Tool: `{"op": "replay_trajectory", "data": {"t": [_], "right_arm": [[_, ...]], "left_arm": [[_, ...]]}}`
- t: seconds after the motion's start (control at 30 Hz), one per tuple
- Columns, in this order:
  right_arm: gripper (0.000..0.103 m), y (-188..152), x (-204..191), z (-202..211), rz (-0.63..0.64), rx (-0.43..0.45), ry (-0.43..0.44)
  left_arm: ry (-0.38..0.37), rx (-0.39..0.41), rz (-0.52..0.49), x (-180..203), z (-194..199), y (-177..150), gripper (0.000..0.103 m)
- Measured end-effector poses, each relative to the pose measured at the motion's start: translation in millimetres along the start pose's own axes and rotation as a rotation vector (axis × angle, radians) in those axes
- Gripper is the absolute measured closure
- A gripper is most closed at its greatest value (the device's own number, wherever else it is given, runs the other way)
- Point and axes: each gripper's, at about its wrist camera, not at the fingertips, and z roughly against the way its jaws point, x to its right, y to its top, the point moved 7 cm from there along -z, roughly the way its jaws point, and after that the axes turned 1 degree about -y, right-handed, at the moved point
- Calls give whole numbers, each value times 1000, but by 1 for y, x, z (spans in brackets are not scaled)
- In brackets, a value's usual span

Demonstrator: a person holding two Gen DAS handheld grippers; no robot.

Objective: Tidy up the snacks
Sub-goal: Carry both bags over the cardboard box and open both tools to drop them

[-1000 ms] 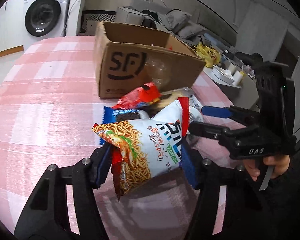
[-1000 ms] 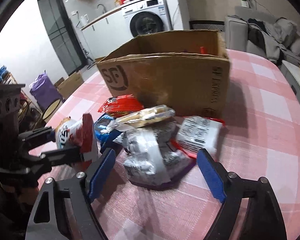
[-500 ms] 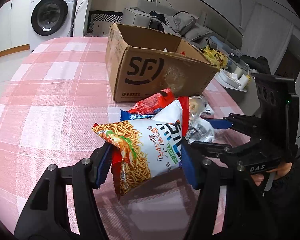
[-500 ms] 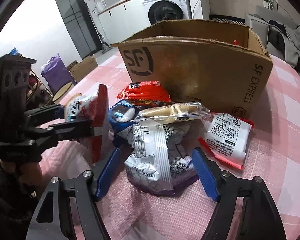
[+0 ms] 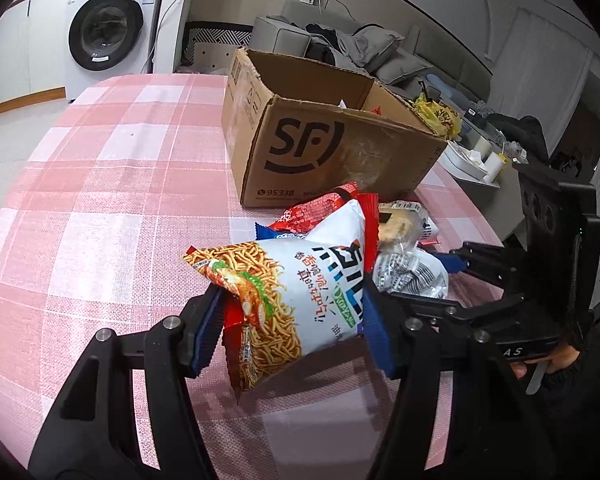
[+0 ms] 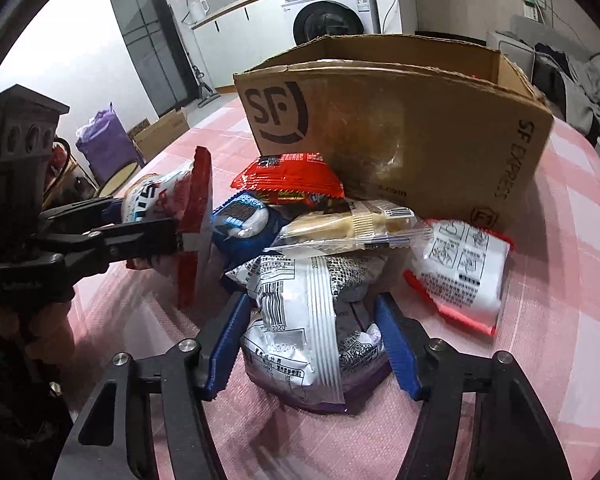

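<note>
My left gripper (image 5: 290,330) is shut on a white and red noodle snack bag (image 5: 300,292) and holds it above the table; the bag also shows in the right wrist view (image 6: 172,208). My right gripper (image 6: 312,348) has its blue pads (image 6: 226,344) on both sides of a white and purple snack bag (image 6: 312,332) that lies on the table, touching or nearly touching it. Behind it lie a red packet (image 6: 288,178), a blue packet (image 6: 244,224), a clear-wrapped pastry (image 6: 352,224) and a white and red packet (image 6: 460,268). An open SF cardboard box (image 5: 324,136) stands behind the pile.
The table has a pink checked cloth (image 5: 112,184). A washing machine (image 5: 112,28) stands beyond the far edge. A sofa with grey clothes (image 5: 360,48) is behind the box. A side table with cups and yellow bags (image 5: 472,152) is at the right.
My right gripper has moved forward over the white and purple bag and its pads have closed in around it. My left gripper has risen slightly with the noodle bag, closer to the box.
</note>
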Motion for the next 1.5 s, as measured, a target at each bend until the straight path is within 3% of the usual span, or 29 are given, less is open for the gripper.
{"op": "replay_trajectory", "data": {"t": [0.63, 1.07, 1.5], "right_arm": [[44, -21, 12, 70, -85, 116, 18], [44, 18, 22, 109, -108, 251, 1], [44, 52, 30, 124, -107, 289, -13]], "left_arm": [[-17, 33, -53, 24, 7, 5, 44], [-9, 91, -77, 33, 29, 40, 44], [-4, 139, -72, 33, 36, 84, 44]]}}
